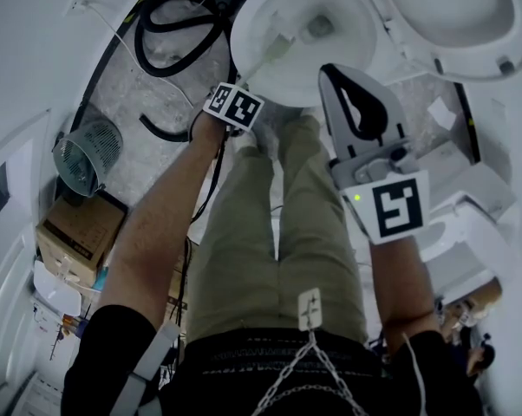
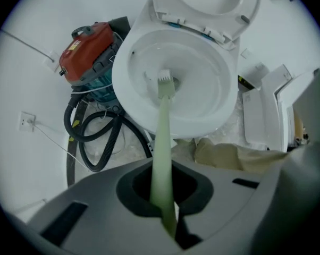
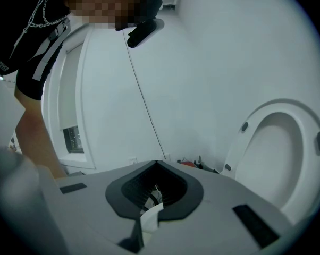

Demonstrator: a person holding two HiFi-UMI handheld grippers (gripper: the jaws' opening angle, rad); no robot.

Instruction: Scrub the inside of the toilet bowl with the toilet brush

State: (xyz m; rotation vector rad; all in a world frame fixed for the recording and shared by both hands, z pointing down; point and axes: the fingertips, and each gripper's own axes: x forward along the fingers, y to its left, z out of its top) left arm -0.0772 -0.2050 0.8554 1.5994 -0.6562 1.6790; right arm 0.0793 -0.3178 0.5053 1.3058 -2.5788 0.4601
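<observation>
The white toilet bowl point(image 1: 339, 68) stands open at the top of the head view, its lid point(image 1: 452, 11) raised to the right. A pale green toilet brush point(image 1: 274, 52) reaches from my left gripper point(image 1: 237, 104) into the bowl. In the left gripper view the jaws of the left gripper point(image 2: 164, 195) are shut on the brush handle point(image 2: 161, 142), and the brush head point(image 2: 166, 83) rests against the inner wall of the bowl point(image 2: 213, 94), left of the drain. My right gripper point(image 1: 332, 72) is held up beside the bowl, away from it, shut on a small white scrap point(image 3: 149, 220).
A red and teal vacuum cleaner point(image 2: 91, 49) with a coiled black hose point(image 2: 96, 137) sits left of the toilet. A wire fan point(image 1: 88, 154) and a cardboard box point(image 1: 79, 232) are on the floor at left. White fittings point(image 1: 460, 206) lie at right. The person's legs point(image 1: 278, 232) stand before the bowl.
</observation>
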